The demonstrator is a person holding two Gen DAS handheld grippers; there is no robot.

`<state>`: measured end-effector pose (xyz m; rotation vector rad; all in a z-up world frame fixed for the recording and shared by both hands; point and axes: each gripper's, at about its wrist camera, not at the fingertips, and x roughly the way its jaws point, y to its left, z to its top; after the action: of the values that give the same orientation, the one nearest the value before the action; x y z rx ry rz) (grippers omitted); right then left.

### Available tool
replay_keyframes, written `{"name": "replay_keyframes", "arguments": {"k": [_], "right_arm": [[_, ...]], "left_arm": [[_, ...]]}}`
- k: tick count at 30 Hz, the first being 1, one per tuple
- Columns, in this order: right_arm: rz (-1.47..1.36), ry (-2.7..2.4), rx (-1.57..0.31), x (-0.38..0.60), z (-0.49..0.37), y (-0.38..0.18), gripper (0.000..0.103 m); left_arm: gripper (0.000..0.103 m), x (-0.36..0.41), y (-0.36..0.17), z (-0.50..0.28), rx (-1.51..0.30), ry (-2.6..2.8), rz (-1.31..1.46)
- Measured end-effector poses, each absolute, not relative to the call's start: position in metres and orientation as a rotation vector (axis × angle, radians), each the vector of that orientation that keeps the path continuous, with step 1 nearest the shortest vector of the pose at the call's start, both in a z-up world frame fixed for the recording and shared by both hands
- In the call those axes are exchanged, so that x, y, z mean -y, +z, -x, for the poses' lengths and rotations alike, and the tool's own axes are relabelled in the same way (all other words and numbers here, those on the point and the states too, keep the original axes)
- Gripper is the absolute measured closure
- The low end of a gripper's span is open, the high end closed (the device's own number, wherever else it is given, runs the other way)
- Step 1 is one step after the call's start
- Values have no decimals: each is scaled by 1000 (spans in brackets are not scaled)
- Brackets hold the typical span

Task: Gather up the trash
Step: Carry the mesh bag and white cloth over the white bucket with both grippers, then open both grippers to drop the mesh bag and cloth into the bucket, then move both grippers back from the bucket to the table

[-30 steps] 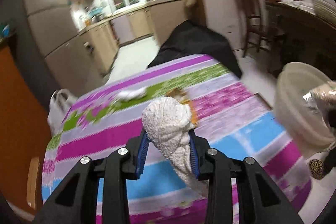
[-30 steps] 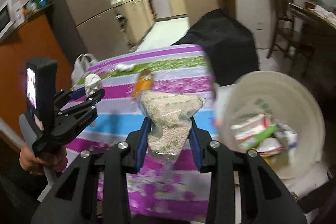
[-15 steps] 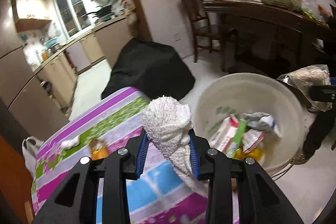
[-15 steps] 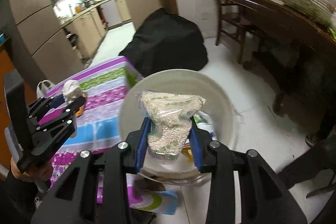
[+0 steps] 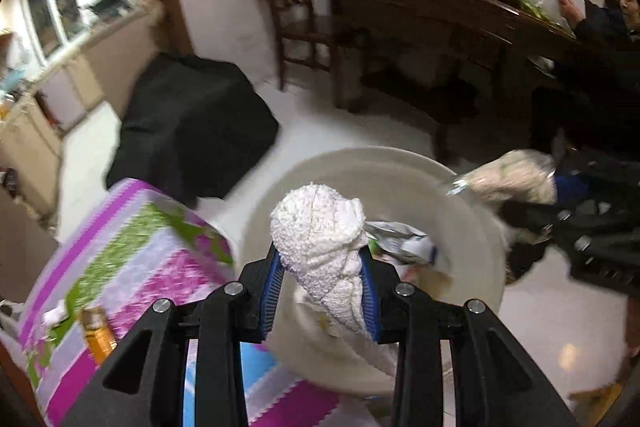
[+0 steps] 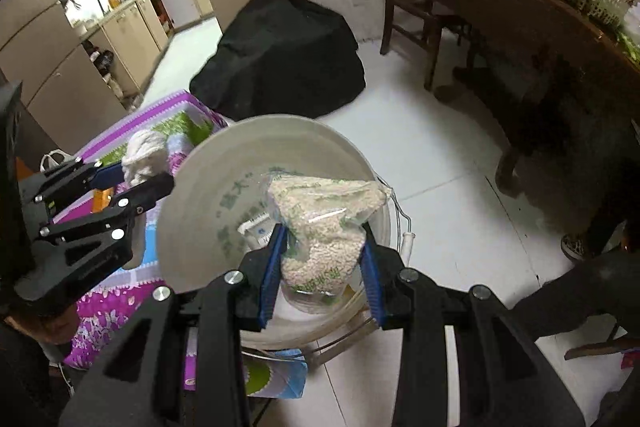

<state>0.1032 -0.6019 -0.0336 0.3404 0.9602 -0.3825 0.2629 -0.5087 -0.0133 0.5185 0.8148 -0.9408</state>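
Dim warm indoor light, motion blur across the left wrist view, fisheye bending and black vignetted corners.

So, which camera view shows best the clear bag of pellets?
The right wrist view. There the bag of pellets sits sharp and centred, pinched in the right gripper over the white bucket. In the left wrist view the bag is only a blurred shape at the right edge.

White crumpled paper towel point(image 5: 320, 227), cream bucket point(image 6: 200, 187) with green lettering — tablecloth point(image 5: 132, 267) striped magenta, green, lilac, blue.
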Motion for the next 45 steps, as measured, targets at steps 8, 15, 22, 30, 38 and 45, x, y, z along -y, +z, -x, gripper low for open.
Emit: {"name": "replay_keyframes", "arguments": {"k": [8,15,22,30,38,45], "right_arm": [[-364,-360,-1049,603,-133,-54,69],[-380,-345,-1066,603,-140,-59,69],[-384,-344,-1071,603,-145,-58,68],[-352,-358,-1042,603,-154,-48,60],[-351,-375,-1018,604,-157,-43,42],[-354,-389,-1034,606,-157,-46,42]], "left_arm": [[68,522,-37,-291,-940,-1010,-565],[68,515,-45,-299,-946,-1007,-570],[67,514,-43,-302,-947,-1014,-573],[60,514,-40,-305,-910,-1016,-574],[41,511,-33,-311,-884,-1011,-556],[41,510,-35,-309,-885,-1006,-564]]}}
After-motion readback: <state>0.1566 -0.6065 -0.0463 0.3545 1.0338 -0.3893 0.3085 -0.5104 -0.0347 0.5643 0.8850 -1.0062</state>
